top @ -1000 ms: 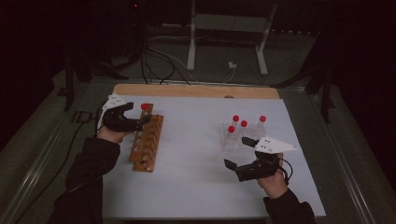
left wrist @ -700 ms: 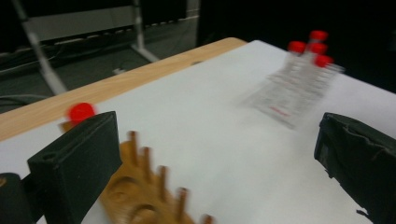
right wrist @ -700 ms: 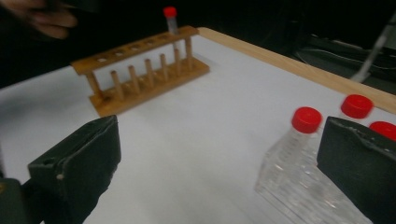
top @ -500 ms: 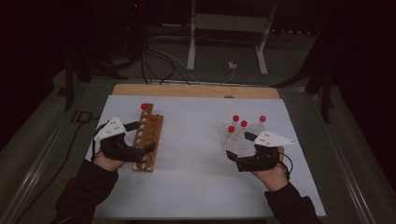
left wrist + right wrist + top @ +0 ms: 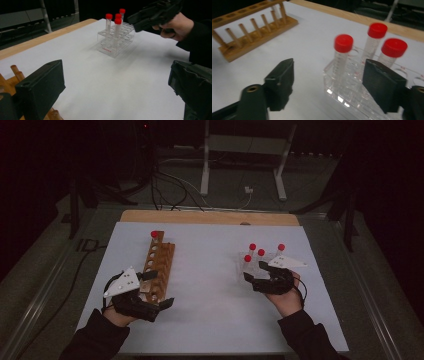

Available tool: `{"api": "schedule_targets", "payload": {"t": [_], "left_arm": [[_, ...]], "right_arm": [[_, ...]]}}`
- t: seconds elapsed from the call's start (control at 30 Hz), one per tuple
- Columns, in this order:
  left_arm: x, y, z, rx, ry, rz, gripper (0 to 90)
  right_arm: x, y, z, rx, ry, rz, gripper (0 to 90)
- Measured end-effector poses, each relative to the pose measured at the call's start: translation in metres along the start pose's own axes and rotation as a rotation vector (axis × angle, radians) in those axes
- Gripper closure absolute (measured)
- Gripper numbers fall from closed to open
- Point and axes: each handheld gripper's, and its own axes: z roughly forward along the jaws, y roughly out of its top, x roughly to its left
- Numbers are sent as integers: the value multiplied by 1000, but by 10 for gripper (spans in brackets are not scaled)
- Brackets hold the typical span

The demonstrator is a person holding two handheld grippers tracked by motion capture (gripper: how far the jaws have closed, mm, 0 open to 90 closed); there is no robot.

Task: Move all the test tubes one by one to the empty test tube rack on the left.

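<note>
the right gripper [image 5: 251, 281] sits low at the near edge of the clear rack [image 5: 260, 265], its jaws parted and just now closing in, with nothing pressed between them yet. in the right gripper view the nearest red-capped tube [image 5: 342, 56] stands just ahead in the gap between the two jaws, a touch toward the right-hand one, so the reach is short and straight forward. that tube stands upright in its hole, long axis vertical, cap on top; the jaws come at it level, across its length, which looks right for a pinch on the barrel below the cap. three more red-capped tubes stand behind it in the same rack. the right hand is far the nearer one. across the white surface [image 5: 210, 285], the left gripper [image 5: 157, 290] is spread wide and empty around the near end of the wooden rack [image 5: 159, 265], which runs away from the person and carries one red-capped tube [image 5: 154, 234] at its far end.
</note>
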Motion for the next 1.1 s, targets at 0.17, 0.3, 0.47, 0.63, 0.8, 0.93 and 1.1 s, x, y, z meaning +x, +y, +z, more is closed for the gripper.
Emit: {"api": "schedule_targets", "payload": {"t": [0.17, 0.3, 0.47, 0.63, 0.8, 0.93, 1.1], "left_arm": [[-6, -5, 4, 20, -21, 6, 14], [-8, -7, 6, 28, -29, 10, 14], [-10, -8, 8, 34, -48, 10, 14], [-11, -9, 11, 44, -53, 11, 14], [-11, -10, 12, 53, -54, 12, 14], [-10, -11, 12, 55, -52, 12, 14], [-11, -11, 13, 61, -55, 12, 14]], "right_arm": [[-5, -3, 9, 13, -25, 13, 375], [-7, -3, 16, 19, -29, 22, 460], [-8, -5, 24, 38, -46, 16, 533], [-8, -5, 31, 51, -59, 15, 590], [-6, -3, 38, 62, -65, 18, 637], [-5, -2, 43, 76, -82, 22, 707], [-3, -1, 46, 84, -95, 14, 746]]}}
